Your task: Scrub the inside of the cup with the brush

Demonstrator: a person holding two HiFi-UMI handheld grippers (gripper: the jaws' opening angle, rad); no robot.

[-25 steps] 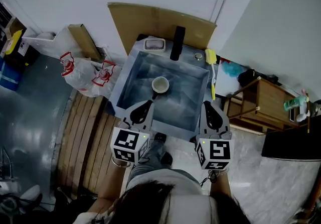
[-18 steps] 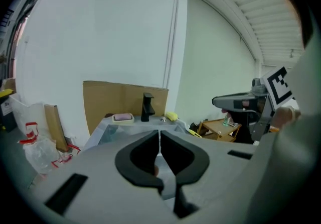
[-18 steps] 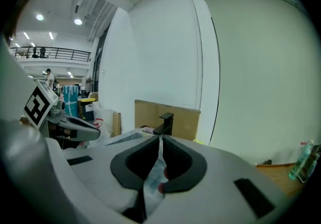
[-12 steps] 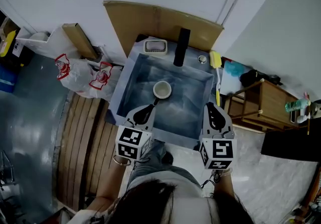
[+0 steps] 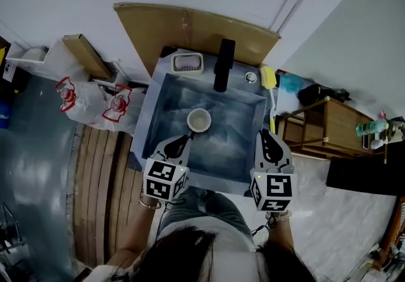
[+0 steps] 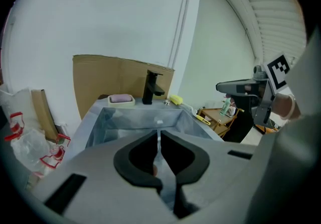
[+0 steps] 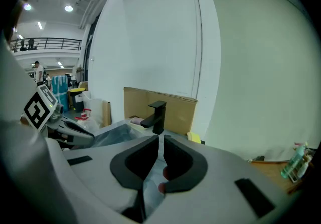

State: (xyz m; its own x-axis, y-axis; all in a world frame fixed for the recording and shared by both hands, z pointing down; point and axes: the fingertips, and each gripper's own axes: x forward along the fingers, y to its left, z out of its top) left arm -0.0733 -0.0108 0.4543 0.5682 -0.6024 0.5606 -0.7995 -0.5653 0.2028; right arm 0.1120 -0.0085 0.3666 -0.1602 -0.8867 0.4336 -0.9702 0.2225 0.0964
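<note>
A pale cup (image 5: 199, 120) stands upright on the floor of the grey sink (image 5: 155, 102). The brush (image 5: 268, 78), with a yellow head and a long handle, lies along the sink's right rim; its yellow head also shows in the left gripper view (image 6: 175, 100) and in the right gripper view (image 7: 194, 138). My left gripper (image 5: 188, 137) hovers over the sink's near edge, just short of the cup, shut and empty (image 6: 159, 135). My right gripper (image 5: 264, 132) hangs at the near right corner beside the brush handle, also shut with nothing held (image 7: 161, 140).
A black faucet (image 5: 223, 64) and a soap dish (image 5: 187, 62) sit on the sink's back rim. Cardboard (image 5: 190, 28) leans on the wall behind. Plastic bags (image 5: 95, 107) lie to the left, and a wooden cart (image 5: 329, 129) stands to the right.
The head view has shifted, so the sink and cup sit slightly lower and more to the left in the picture. Both grippers stay shut near the sink's front edge.
</note>
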